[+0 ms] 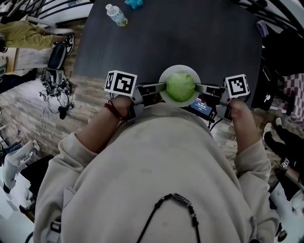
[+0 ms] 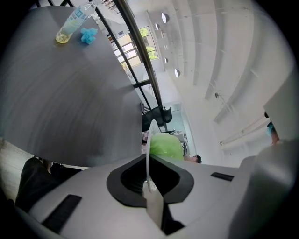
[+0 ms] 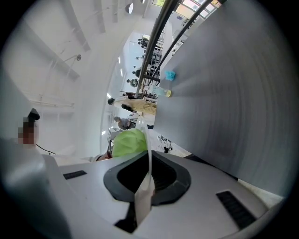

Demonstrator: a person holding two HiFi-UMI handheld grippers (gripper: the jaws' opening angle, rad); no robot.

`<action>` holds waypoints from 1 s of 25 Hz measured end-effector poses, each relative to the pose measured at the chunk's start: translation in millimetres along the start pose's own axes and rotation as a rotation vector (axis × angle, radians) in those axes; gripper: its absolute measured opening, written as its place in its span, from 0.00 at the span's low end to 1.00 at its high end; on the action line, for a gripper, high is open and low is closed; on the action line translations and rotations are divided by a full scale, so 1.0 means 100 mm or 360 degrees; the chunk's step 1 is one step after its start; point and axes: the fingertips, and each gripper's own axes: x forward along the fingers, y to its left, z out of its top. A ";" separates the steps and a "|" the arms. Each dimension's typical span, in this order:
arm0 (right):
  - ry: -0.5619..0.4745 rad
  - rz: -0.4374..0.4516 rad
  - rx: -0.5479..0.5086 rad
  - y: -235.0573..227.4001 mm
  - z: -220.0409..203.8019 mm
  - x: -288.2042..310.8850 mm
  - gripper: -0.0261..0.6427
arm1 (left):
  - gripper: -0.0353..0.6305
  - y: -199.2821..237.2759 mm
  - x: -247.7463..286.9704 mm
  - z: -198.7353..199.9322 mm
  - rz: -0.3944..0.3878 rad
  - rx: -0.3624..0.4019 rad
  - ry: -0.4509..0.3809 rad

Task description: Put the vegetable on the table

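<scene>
A round pale-green vegetable [image 1: 180, 87] lies on a white plate [image 1: 167, 76], held in the air at the near edge of the dark grey table [image 1: 190, 33]. My left gripper [image 1: 163, 88] is shut on the plate's left rim, and my right gripper [image 1: 197, 88] is shut on its right rim. In the left gripper view the plate [image 2: 149, 144] runs edge-on out of the left gripper [image 2: 149, 186], with the vegetable [image 2: 164, 146] beyond. The right gripper view has the plate [image 3: 148, 154] pinched in the right gripper [image 3: 148, 179] and the vegetable [image 3: 128, 142] to its left.
A plastic bottle [image 1: 116, 14] and a small blue object [image 1: 134, 3] lie at the table's far left. Gear and cables [image 1: 54, 83] sit on the floor to the left. Bags and dark items [image 1: 280, 71] crowd the floor at the right.
</scene>
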 end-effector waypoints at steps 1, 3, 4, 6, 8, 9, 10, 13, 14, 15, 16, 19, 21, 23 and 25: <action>-0.0008 -0.0002 0.0011 -0.01 0.00 0.00 0.08 | 0.08 0.00 0.00 0.02 -0.0005 0.0002 0.0016; -0.0023 -0.0015 0.0031 -0.04 -0.01 -0.04 0.08 | 0.08 0.01 0.03 0.04 -0.0014 0.0021 0.0048; -0.0030 -0.0025 0.0029 -0.05 -0.01 -0.06 0.08 | 0.08 0.01 0.06 0.04 -0.0020 0.0031 0.0061; -0.0045 -0.0046 0.0002 -0.04 0.03 -0.08 0.08 | 0.08 0.01 0.10 0.08 -0.0044 0.0034 0.0078; -0.0072 -0.0067 -0.0020 0.02 0.18 -0.05 0.08 | 0.08 0.02 0.07 0.22 -0.0081 0.0020 0.0095; -0.0091 -0.0080 -0.0021 0.04 0.27 -0.02 0.08 | 0.08 0.03 0.04 0.32 -0.0097 0.0021 0.0107; -0.0113 -0.0092 -0.0016 0.06 0.35 -0.01 0.08 | 0.08 0.03 0.02 0.41 -0.0108 0.0029 0.0121; -0.0177 -0.0098 0.0011 0.06 0.36 -0.10 0.08 | 0.08 -0.02 0.10 0.47 -0.0115 0.0076 0.0173; -0.0195 -0.0100 0.0017 0.06 0.35 -0.13 0.08 | 0.08 -0.04 0.12 0.48 -0.0116 0.0089 0.0188; -0.0211 -0.0105 0.0023 0.06 0.37 -0.13 0.08 | 0.08 -0.04 0.12 0.51 -0.0119 0.0096 0.0197; -0.0226 -0.0109 0.0024 0.06 0.41 -0.12 0.08 | 0.08 -0.04 0.10 0.55 -0.0124 0.0098 0.0200; -0.0256 -0.0116 0.0008 0.11 0.57 -0.02 0.08 | 0.08 -0.02 0.00 0.71 -0.0141 0.0093 0.0203; -0.0274 -0.0114 0.0009 0.14 0.63 0.02 0.08 | 0.08 -0.01 -0.05 0.78 -0.0148 0.0102 0.0208; -0.0292 -0.0114 0.0012 0.15 0.67 0.02 0.08 | 0.08 -0.02 -0.06 0.83 -0.0159 0.0112 0.0213; -0.0306 -0.0136 0.0018 0.12 0.70 0.01 0.08 | 0.08 -0.01 -0.06 0.87 -0.0164 0.0101 0.0218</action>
